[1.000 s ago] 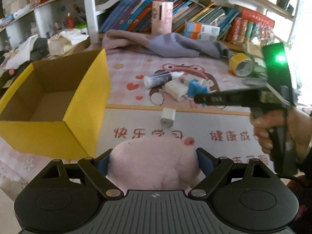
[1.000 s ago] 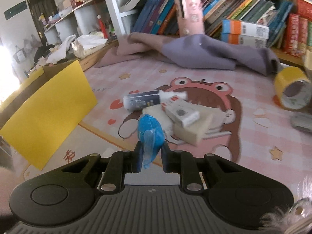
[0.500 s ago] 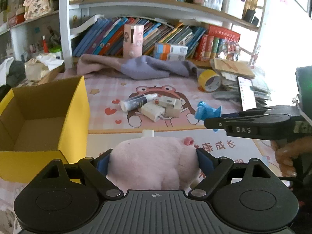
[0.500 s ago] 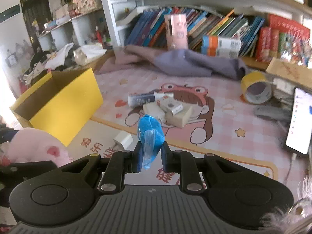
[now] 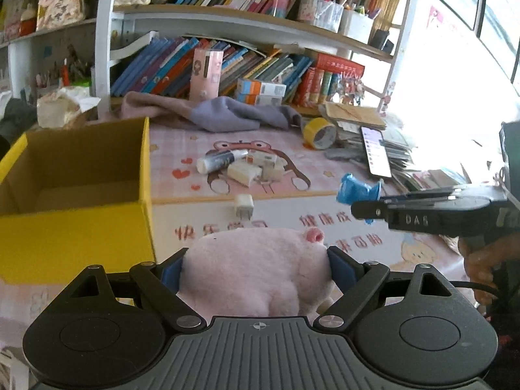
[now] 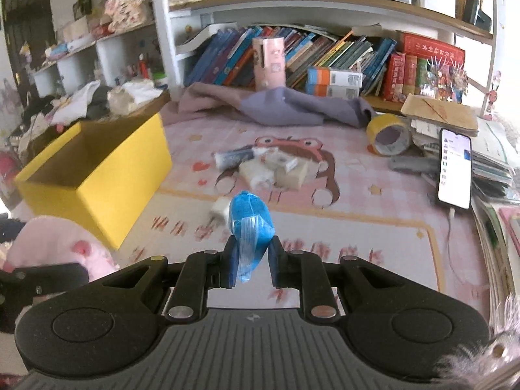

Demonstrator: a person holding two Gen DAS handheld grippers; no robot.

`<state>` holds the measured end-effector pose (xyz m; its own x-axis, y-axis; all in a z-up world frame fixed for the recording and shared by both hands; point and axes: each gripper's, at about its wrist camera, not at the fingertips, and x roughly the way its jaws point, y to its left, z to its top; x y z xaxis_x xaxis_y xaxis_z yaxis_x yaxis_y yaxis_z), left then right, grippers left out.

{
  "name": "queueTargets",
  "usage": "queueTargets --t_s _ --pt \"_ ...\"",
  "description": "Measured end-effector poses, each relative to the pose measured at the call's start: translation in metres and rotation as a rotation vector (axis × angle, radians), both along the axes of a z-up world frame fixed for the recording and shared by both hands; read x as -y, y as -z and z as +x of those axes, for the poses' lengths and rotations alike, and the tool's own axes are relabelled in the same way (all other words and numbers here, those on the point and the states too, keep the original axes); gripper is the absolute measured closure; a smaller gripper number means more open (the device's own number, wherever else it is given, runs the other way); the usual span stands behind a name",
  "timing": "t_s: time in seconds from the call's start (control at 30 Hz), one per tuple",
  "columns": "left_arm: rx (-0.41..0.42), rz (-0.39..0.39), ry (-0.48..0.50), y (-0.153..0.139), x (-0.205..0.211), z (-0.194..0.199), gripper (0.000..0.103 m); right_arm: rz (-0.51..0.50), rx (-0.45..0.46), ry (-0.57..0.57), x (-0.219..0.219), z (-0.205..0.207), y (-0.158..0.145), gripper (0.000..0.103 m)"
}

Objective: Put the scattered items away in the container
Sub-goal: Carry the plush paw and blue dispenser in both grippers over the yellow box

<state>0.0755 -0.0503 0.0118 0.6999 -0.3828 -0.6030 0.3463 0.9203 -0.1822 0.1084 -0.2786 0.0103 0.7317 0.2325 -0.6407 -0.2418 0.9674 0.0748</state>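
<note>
My left gripper [image 5: 255,268] is shut on a pink plush pig [image 5: 256,269], held above the desk mat to the right of the open yellow box [image 5: 143,175]. My right gripper [image 6: 249,261] is shut on a blue plastic bag roll [image 6: 249,221]; the same roll [image 5: 356,191] shows at the tip of the right gripper in the left wrist view. The yellow box [image 6: 107,175] stands empty at the left. On the mat lie a white charger plug [image 6: 220,209], a white and dark tube [image 6: 234,156] and a small pile of white boxes [image 6: 276,170].
A yellow tape roll [image 6: 388,135], a lit phone [image 6: 455,167] on a stack of papers, and a grey cloth [image 6: 276,107] lie along the back and right. Bookshelves [image 5: 247,65] rise behind the desk. A hand [image 5: 484,260] holds the right gripper's handle.
Both grippers have pulled back and risen from the mat, each keeping its load. The pile of items now looks farther off, and the yellow box shows more fully on the left.
</note>
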Motion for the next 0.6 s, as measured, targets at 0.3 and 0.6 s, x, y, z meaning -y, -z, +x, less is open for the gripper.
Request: queueTargets --t_s 0.3,0.6 --pt "-0.039 0.083 -0.029 0.009 -0.037 -0.051 0.014 -0.02 -0.046 -0.011 -0.049 -0.073 0.011 0.086" --pt "-0.023 0.084 -0.09 0.002 -0.077 -0.087 0.014 -0.003 -0.05 -0.047 -0.085 -0.105 0.008 0.086"
